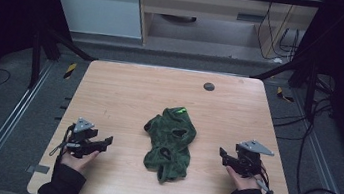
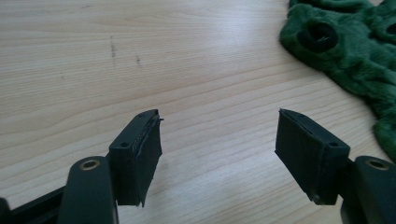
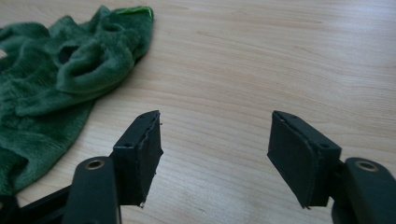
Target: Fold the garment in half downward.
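On the table (image 1: 110,94), the green cloth (image 1: 170,139) lies in a crumpled heap in the middle, between my two grippers. It is soft and bunched up, so I think a grab could catch just one fold, and the rest could slip or drag. My left gripper (image 1: 103,143) sits apart from the cloth, jaws wide open, holding nothing. My right gripper (image 1: 224,155) is the same: wide open, empty, touching nothing.

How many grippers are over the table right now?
2. The left gripper is beside the near-left of the green cloth; the right gripper is at its near-right. Both are open and apart from it.
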The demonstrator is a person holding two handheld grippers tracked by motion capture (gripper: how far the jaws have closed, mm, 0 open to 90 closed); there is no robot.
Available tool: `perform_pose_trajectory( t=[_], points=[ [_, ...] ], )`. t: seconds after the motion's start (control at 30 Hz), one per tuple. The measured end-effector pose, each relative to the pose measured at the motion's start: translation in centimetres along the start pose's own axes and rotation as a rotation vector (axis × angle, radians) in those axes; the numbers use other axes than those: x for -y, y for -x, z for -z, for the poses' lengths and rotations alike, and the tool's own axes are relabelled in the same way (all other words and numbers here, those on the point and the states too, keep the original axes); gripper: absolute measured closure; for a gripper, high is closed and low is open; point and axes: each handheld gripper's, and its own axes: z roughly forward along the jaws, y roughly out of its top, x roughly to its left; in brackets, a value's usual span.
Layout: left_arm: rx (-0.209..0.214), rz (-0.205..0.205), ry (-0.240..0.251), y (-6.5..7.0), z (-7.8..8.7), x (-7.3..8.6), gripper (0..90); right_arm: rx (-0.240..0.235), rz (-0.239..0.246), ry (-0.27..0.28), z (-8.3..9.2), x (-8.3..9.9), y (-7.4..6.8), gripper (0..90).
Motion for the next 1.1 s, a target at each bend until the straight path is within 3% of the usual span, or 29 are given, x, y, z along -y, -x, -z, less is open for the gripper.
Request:
perform_pose_trajectory(
  t=[0.17, 0.47, 0.8, 0.97, 1.1],
  points=[
    [0.023, -0.003, -0.006, 0.4, -0.2, -0.2, 30.9, -0.018, -0.010, -0.003, 0.1, -0.1, -0.2, 37.4],
    [0.051, -0.003, 0.003, 0.6, -0.2, -0.8, 30.8, -0.063, -0.010, 0.045, 1.0, -1.2, -0.9, 37.8],
    [0.077, -0.026, 0.026, 1.5, -0.3, -2.9, 31.3, -0.080, 0.018, 0.056, 0.8, -3.3, -1.5, 42.0],
    [0.083, -0.035, 0.033, 1.8, -0.5, -3.8, 31.8, -0.128, -0.014, 0.061, 0.8, -4.1, -1.6, 41.8],
    [0.083, -0.043, 0.038, 2.2, -0.7, -4.6, 31.7, -0.122, 0.001, 0.066, 0.6, -5.0, -1.8, 41.6]
  ],
)
